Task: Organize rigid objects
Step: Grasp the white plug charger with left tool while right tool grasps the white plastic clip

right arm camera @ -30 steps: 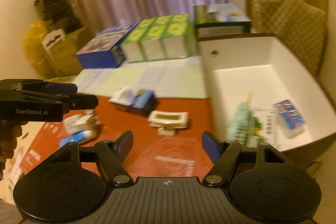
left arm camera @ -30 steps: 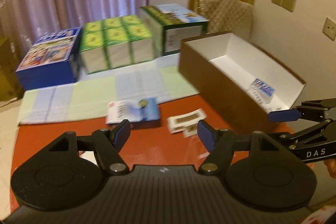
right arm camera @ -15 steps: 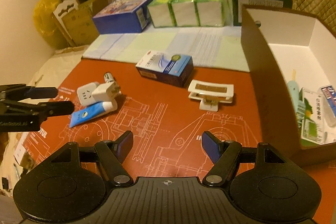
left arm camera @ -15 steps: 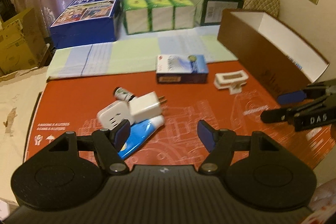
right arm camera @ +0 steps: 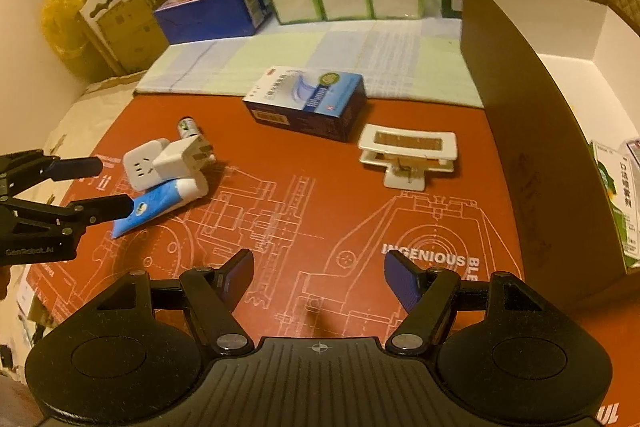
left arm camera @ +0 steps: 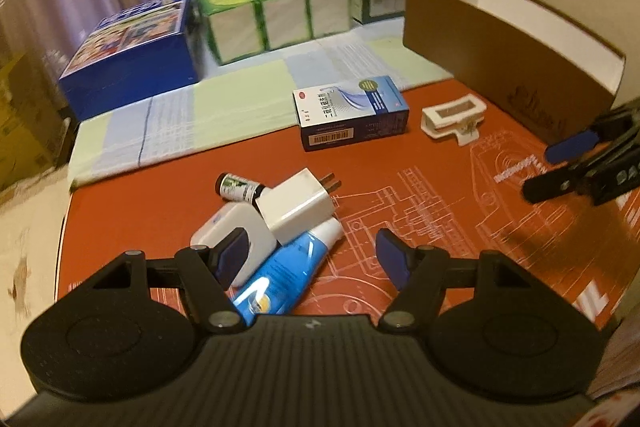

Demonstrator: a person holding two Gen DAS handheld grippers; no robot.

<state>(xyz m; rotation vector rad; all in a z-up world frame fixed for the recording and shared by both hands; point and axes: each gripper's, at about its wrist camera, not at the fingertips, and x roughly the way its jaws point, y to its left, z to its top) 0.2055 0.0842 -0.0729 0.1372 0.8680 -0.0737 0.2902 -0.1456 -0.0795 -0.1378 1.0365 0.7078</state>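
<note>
At nine o'clock on the red mat (right arm camera: 304, 195) a small heap is found — a blue tube (left arm camera: 280, 273), a white power strip cube (left arm camera: 234, 239), a white plug adapter (left arm camera: 298, 205) resting across both, and a small dark bottle (left arm camera: 238, 187) just behind. The left gripper (left arm camera: 310, 253) hangs just above this heap, fingers spread and grasping nothing. The adapter, lying topmost, is judged the piece to be taken first; a grip across its flat sides should be chosen so the tube beneath is not dragged.

Toward twelve o'clock a blue medicine box (right arm camera: 306, 101) is seen, its print too blurred to be read, with a white clip (right arm camera: 406, 153) beside it at one o'clock. The right gripper (right arm camera: 318, 277) is held released and empty over "INGENIOUS" printed on the mat.

At three o'clock stands the brown box (right arm camera: 516, 131) — some cartons already lie inside.
</note>
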